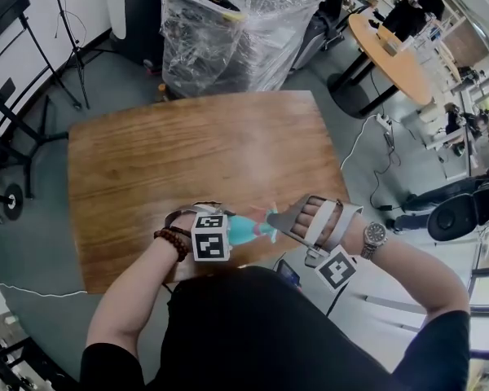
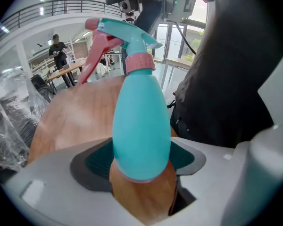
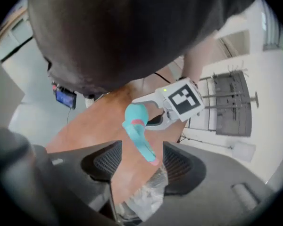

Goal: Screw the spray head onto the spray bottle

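Bottle (image 2: 141,126), teal, head (image 2: 127,36) on: clamped in left hand-held gripper (image 2: 140,164) over near desk (image 1: 187,153) edge. Right hand-held gripper (image 3: 134,161) wide open, head between jaws.

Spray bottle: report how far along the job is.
Done, by the looks: the spray head sits on the spray bottle, pink collar at the neck. In hand: the left tool grips the bottle's base; the right tool stands open around the head's tip, not pressing. Remaining: any final tightening, which cannot be judged.

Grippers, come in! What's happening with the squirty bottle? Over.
Left gripper shut on spray bottle. Right gripper open around spray head, not touching. Head on bottle. Nothing blocking.
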Demonstrator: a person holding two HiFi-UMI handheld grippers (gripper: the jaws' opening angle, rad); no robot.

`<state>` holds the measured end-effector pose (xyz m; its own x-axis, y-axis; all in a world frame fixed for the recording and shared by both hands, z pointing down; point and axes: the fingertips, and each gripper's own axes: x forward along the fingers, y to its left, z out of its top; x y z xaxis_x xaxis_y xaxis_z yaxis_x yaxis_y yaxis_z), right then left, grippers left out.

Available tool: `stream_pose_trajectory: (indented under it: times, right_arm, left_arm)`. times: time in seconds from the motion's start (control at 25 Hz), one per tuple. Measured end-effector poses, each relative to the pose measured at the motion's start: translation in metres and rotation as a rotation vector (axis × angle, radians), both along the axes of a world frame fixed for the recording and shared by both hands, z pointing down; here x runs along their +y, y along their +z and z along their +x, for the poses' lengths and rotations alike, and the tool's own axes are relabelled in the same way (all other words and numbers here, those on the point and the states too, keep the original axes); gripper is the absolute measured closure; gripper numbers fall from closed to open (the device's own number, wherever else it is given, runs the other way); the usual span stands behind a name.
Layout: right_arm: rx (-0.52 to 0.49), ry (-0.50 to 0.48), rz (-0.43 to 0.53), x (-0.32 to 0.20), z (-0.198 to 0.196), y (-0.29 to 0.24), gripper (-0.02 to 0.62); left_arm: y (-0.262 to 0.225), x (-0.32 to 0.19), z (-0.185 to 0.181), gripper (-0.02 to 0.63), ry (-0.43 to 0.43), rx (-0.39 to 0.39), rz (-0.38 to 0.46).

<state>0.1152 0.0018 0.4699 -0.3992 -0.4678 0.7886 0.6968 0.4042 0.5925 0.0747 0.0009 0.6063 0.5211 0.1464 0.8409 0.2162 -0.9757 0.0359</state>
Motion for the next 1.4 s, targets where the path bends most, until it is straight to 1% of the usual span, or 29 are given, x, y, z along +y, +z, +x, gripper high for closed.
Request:
stream_pose_trajectory:
  times: [0.08,0.12,0.2,0.28,0.36,0.4,0.44,0.48,0.52,0.56,0.68,0.72,0.76,0.8,0.84,0.88,0.92,0.96,1.04,1.16,1.24,1.36,1.4]
  right_arm:
    - [0.063,-0.107,0.083,0.005,0.007,0.009,0.329]
    - [0.078,-0.137,0.098,0.008,0.008,0.013,0.311]
    - [0.08,-0.155,0.092,0.012,0.006,0.02,0.31]
    - [0.057,-0.125,0.053,0.014,-0.002,0.024,0.311]
    - [0.029,-0.058,-0.016,0.014,-0.011,0.025,0.332]
    - [0.021,-0.014,-0.057,0.013,-0.013,0.025,0.393]
    - [0.022,0.043,-0.106,0.013,-0.013,0.027,0.431]
    - [0.031,0.118,-0.168,0.012,-0.009,0.03,0.466]
    - [0.037,0.22,-0.248,0.012,-0.004,0.035,0.467]
    - [0.026,0.35,-0.344,0.01,0.001,0.04,0.468]
    - [-0.101,0.841,-0.67,-0.005,0.004,0.046,0.468]
    - [-0.15,0.986,-0.767,-0.011,0.002,0.046,0.468]
    - [-0.195,1.09,-0.834,-0.017,0.001,0.043,0.468]
    - [-0.23,1.14,-0.859,-0.022,0.0,0.041,0.468]
    - [-0.251,1.139,-0.841,-0.026,0.0,0.038,0.466]
    - [-0.262,1.102,-0.79,-0.031,0.001,0.035,0.449]
    - [-0.271,1.054,-0.728,-0.036,0.002,0.031,0.411]
    - [-0.287,1.013,-0.673,-0.041,0.002,0.026,0.388]
    - [-0.353,0.98,-0.6,-0.053,0.003,0.01,0.381]
    - [-0.498,1.001,-0.529,-0.072,0.01,-0.015,0.382]
    - [-0.586,1.036,-0.507,-0.081,0.016,-0.025,0.382]
    - [-0.688,1.09,-0.498,-0.084,0.025,-0.029,0.388]
    - [-0.714,1.103,-0.492,-0.083,0.027,-0.029,0.406]
  left_arm:
    - [0.0,0.002,0.001,0.223,0.006,0.002,-0.007]
    - [-0.001,0.003,0.002,0.224,0.01,0.006,-0.011]
    - [-0.004,0.006,0.006,0.224,0.02,0.016,-0.014]
    - [-0.007,0.008,0.011,0.222,0.029,0.026,-0.004]
    - [-0.012,0.008,0.017,0.224,0.029,0.042,0.017]
    - [-0.014,0.006,0.02,0.223,0.024,0.049,0.035]
    - [-0.014,0.004,0.022,0.224,0.016,0.053,0.059]
    - [-0.014,0.0,0.023,0.224,0.005,0.052,0.087]
    - [-0.013,-0.004,0.024,0.224,-0.008,0.049,0.118]
    - [-0.012,-0.008,0.025,0.224,-0.026,0.046,0.148]
    - [-0.008,-0.023,0.027,0.224,-0.101,0.044,0.229]
    - [-0.007,-0.027,0.027,0.224,-0.129,0.046,0.248]
    - [-0.006,-0.032,0.027,0.224,-0.157,0.054,0.261]
    - [-0.006,-0.036,0.028,0.224,-0.183,0.066,0.268]
    - [-0.007,-0.039,0.029,0.224,-0.206,0.082,0.27]
    - [-0.008,-0.042,0.03,0.224,-0.226,0.1,0.27]
    - [-0.009,-0.045,0.031,0.224,-0.243,0.118,0.266]
    - [-0.009,-0.048,0.031,0.224,-0.261,0.135,0.26]
    - [-0.006,-0.057,0.028,0.222,-0.321,0.175,0.233]
    - [0.001,-0.081,0.018,0.221,-0.486,0.267,0.145]
    - [0.005,-0.1,0.01,0.221,-0.602,0.334,0.087]
    - [0.012,-0.128,0.001,0.221,-0.736,0.405,0.044]
    - [0.014,-0.137,-0.001,0.221,-0.769,0.421,0.041]
